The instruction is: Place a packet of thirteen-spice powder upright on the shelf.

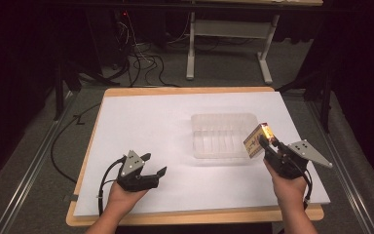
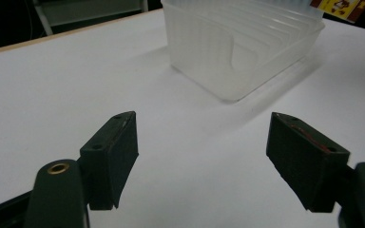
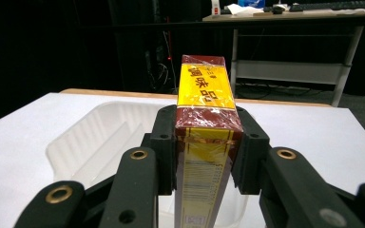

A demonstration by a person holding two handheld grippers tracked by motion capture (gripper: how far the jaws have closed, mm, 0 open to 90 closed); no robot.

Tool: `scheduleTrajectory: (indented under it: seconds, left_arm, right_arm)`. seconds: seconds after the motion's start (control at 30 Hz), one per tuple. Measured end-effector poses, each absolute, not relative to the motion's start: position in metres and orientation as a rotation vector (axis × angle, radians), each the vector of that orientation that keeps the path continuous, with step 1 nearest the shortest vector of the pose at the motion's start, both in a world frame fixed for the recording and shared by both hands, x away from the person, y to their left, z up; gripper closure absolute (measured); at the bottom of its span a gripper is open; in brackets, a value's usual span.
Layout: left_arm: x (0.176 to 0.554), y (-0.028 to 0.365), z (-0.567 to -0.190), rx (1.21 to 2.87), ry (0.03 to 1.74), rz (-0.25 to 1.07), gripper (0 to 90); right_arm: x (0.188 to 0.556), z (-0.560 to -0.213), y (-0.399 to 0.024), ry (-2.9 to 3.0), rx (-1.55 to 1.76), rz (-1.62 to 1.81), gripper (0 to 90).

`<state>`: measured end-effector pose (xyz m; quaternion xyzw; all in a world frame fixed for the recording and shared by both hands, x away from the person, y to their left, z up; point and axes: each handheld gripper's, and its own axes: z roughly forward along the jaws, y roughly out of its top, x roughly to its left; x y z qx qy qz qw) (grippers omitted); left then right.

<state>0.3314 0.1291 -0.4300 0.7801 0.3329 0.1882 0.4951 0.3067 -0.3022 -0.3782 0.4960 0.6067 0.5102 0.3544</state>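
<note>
Right tongs (image 3: 203, 156) clamp a boxed packet (image 3: 204, 118) over the clear tray (image 1: 222, 135); lower it squarely inside; left tongs (image 1: 156, 165) wait wide

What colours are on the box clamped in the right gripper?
The box is dark red with a yellow panel; the right gripper view shows it best.

The box (image 3: 203, 118) looks like cardboard under glossy, crinkled clear film; the tub (image 1: 222, 136) is translucent, ribbed, smooth plastic; the table (image 1: 146, 122) has a matt white sheet over a pale wooden edge; both grippers' jaws are matt black plastic
</note>
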Motion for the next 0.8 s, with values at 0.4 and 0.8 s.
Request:
scheduleTrajectory:
  seconds: [0.4,0.8]
  left_arm:
    - [0.334,0.129,-0.432,1.915,0.781,0.471,26.4]
    - [0.332,0.122,-0.435,1.953,0.746,0.452,26.3]
  right_arm:
    - [0.337,-0.373,-0.294,1.55,1.327,1.263,68.3]
    - [0.361,-0.376,-0.298,1.5,1.363,1.196,68.2]
